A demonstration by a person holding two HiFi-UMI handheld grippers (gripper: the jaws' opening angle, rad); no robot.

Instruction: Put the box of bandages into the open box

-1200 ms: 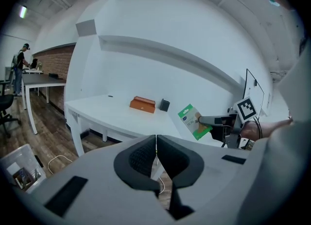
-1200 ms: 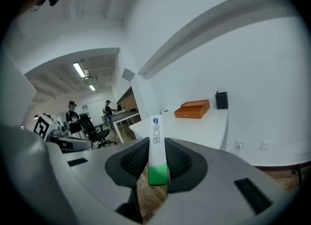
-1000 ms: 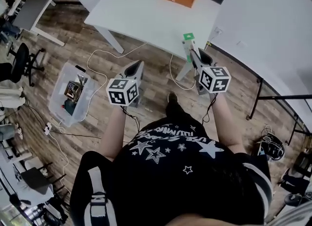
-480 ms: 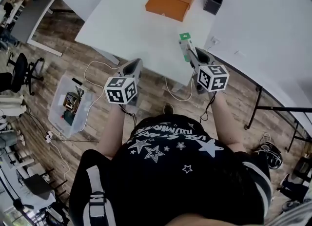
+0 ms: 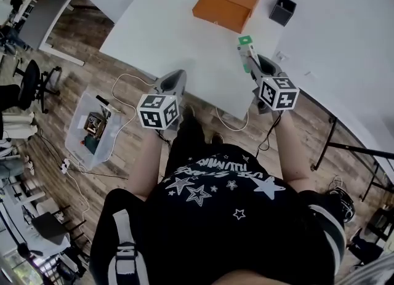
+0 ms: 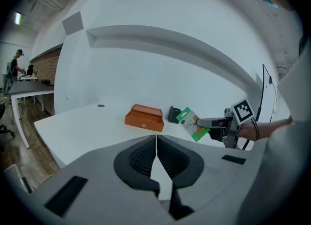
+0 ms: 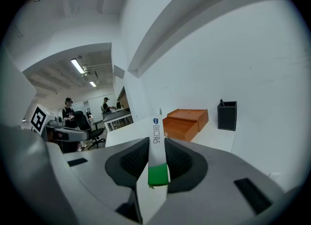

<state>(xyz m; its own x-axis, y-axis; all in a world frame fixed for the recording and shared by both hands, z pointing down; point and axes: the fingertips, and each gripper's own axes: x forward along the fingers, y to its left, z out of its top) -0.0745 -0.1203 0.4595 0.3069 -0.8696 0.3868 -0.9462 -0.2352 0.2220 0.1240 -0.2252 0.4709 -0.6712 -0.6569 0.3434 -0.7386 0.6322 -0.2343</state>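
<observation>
My right gripper point(image 5: 249, 58) is shut on the box of bandages point(image 5: 246, 46), a slim white box with a green end. It hangs just above the white table's point(image 5: 184, 31) near edge. In the right gripper view the box of bandages point(image 7: 156, 157) stands on edge between the jaws. The orange box point(image 5: 226, 4) lies farther back on the table, with its lid set back; the orange box point(image 7: 187, 121) shows ahead of those jaws. My left gripper point(image 5: 173, 80) is shut on nothing, over the floor short of the table. From it I see the bandage box point(image 6: 192, 123) and orange box point(image 6: 144, 117).
A black pen holder point(image 5: 282, 10) stands right of the orange box. Cables point(image 5: 126, 74) trail across the wooden floor, and a clear bin point(image 5: 95, 124) sits at the left. Office chairs point(image 5: 28, 80) and desks lie farther left. The person's body fills the lower frame.
The person has stepped closer to the table. Both grippers have moved forward, and the right one now carries the bandage box over the table's edge.
</observation>
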